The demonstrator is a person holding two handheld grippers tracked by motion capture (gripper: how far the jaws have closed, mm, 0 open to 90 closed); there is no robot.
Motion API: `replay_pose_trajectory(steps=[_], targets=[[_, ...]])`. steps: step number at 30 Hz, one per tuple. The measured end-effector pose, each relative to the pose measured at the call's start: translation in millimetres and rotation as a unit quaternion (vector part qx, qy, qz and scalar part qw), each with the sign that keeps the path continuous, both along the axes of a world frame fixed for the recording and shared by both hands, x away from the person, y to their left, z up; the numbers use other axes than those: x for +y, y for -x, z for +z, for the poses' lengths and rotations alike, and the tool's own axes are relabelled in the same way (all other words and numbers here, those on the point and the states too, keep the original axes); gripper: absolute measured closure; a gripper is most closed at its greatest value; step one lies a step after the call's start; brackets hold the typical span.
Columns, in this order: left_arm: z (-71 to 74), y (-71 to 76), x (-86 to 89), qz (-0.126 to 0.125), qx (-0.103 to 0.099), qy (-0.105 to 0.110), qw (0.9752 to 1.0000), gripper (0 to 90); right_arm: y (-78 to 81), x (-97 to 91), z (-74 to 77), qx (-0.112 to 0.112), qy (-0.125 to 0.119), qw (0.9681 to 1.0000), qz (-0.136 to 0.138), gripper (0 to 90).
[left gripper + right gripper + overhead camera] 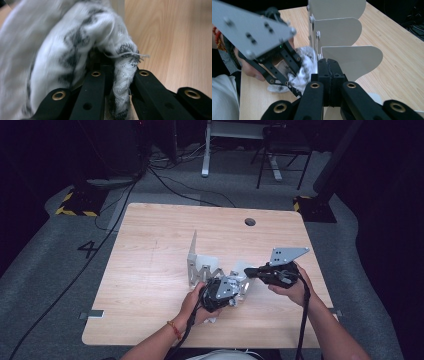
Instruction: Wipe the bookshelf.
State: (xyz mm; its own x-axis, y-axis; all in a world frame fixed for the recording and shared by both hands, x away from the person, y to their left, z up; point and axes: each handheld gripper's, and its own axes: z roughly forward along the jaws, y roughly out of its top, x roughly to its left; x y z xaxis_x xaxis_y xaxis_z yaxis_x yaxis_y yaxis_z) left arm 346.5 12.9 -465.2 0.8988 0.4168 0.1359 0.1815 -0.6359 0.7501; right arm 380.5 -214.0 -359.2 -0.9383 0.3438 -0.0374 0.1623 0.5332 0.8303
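Knitted white sock (pixel 75 50) with grey pattern is pinched tight in the left tool (pixel 220 292), right up against the metal rack (pixel 337 32) mid-table (pixel 150 270). Right tool (pixel 328 75) is clamped on a rack fin. One sock, one rack, three fins I can count. Sock's held but not hung yet, I'd guess.

One readable mark — a painted "4" (pixel 88 248) on the grey floor (pixel 40 270).

White patterned knit cloth (pixel 75 45), pinched, wooden table (pixel 175 37)
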Motion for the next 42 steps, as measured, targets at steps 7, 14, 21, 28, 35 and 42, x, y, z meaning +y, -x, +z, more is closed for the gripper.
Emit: replay_pose_trajectory(steps=[7,14,21,28,35,42], targets=[[-3.8,-2.9,42.7,0.056,0.003,-0.029,0.9980,83.9,2.1,-3.0,-1.2,-0.005,-0.004,1.0000,-0.006,90.0],[17.1,-2.6,97.0,0.128,-0.034,-0.001,0.9912,83.9,2.3,-5.0,-2.5,-0.006,-0.010,0.9999,-0.009,90.0],[44.7,-3.8,106.2,0.141,-0.071,0.056,0.9859,83.9,2.6,-4.9,-3.0,-0.006,-0.013,0.9999,-0.009,90.0],[48.7,-4.6,79.7,0.099,-0.078,0.067,0.9897,83.9,3.0,-4.7,-3.3,-0.008,-0.013,0.9999,-0.008,90.0],[28.4,-6.1,43.4,0.048,-0.055,0.067,0.9951,83.5,3.8,-4.4,-3.7,-0.013,-0.013,0.9998,-0.008,90.0],[-5.8,-10.0,38.9,0.046,-0.008,0.029,0.9985,83.8,3.5,-5.6,-4.6,-0.013,-0.017,0.9997,-0.007,90.0]])
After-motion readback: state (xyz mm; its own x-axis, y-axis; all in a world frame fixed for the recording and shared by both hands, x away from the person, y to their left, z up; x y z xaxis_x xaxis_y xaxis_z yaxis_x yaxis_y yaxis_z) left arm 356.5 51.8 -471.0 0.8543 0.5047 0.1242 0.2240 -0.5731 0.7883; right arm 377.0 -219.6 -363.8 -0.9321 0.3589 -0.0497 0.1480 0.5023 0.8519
